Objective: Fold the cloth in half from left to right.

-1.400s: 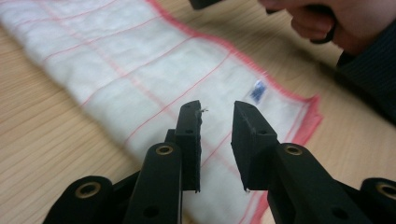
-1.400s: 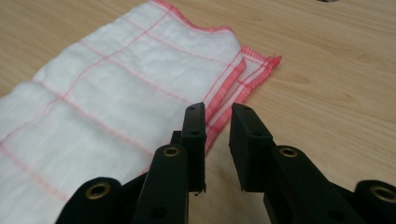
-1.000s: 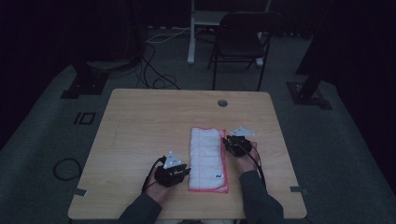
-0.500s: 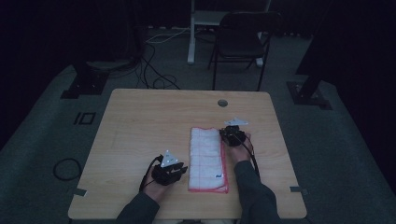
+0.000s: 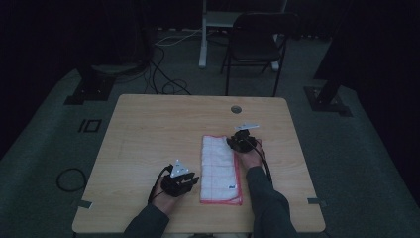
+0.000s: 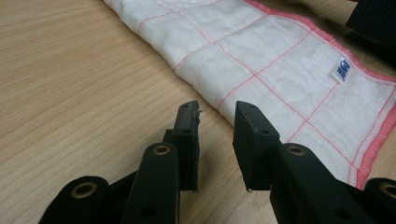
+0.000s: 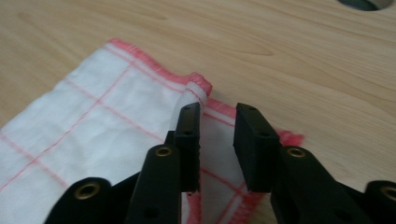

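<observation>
Item: white dishcloth [image 5: 218, 166] with red grid and hem, flat on wooden table [image 5: 148, 129]; right gripper [image 7: 217, 116] parted astride puckered far corner, left gripper [image 6: 217, 116] parted, empty beside near edge; risk: single-layer pinch or slip.

Room was dimly lit. Wooden table [image 5: 148, 129] was set on grey floor [image 5: 44, 148]; black chair [image 5: 255, 47] and possibly cables [image 5: 163, 74] were seen behind.

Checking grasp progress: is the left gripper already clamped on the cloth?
No: the left gripper stands open over bare table, just short of the cloth edge.
</observation>
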A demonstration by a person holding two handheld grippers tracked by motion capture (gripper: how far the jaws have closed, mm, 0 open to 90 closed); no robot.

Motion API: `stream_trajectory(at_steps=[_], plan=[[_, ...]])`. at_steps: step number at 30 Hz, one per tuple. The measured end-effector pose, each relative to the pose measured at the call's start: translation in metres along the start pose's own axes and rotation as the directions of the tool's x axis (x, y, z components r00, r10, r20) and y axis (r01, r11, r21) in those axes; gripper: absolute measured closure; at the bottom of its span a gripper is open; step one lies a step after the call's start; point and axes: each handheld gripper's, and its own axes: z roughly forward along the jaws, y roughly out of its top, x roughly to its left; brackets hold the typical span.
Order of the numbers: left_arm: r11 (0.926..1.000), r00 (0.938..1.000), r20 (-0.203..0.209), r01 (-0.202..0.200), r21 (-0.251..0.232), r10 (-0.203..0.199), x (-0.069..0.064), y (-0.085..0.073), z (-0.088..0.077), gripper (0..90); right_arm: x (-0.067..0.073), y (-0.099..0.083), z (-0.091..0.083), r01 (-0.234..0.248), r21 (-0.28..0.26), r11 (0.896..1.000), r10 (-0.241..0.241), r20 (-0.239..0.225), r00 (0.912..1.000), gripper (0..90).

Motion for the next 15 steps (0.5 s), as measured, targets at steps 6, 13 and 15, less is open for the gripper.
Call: stream_trajectory(at_steps=[6,13,15], plan=[[1.0000,1.0000,0.001,0.001,0.004,-0.001,-0.001,0.000,0.001,71.2,0.006,0.000,0.002,0.013,-0.005,1.000,-0.014,-0.066,0.9977,58.7],[1.0000,1.0000,0.004,-0.001,0.005,0.001,-0.002,-0.001,0.002,70.8,0.016,-0.002,0.006,0.062,0.008,0.998,-0.061,-0.100,0.9931,60.8],[1.0000,1.0000,0.004,-0.002,0.005,0.002,-0.002,-0.001,0.002,70.8,0.019,-0.002,0.006,0.075,0.007,0.997,-0.073,-0.110,0.9912,66.6]])
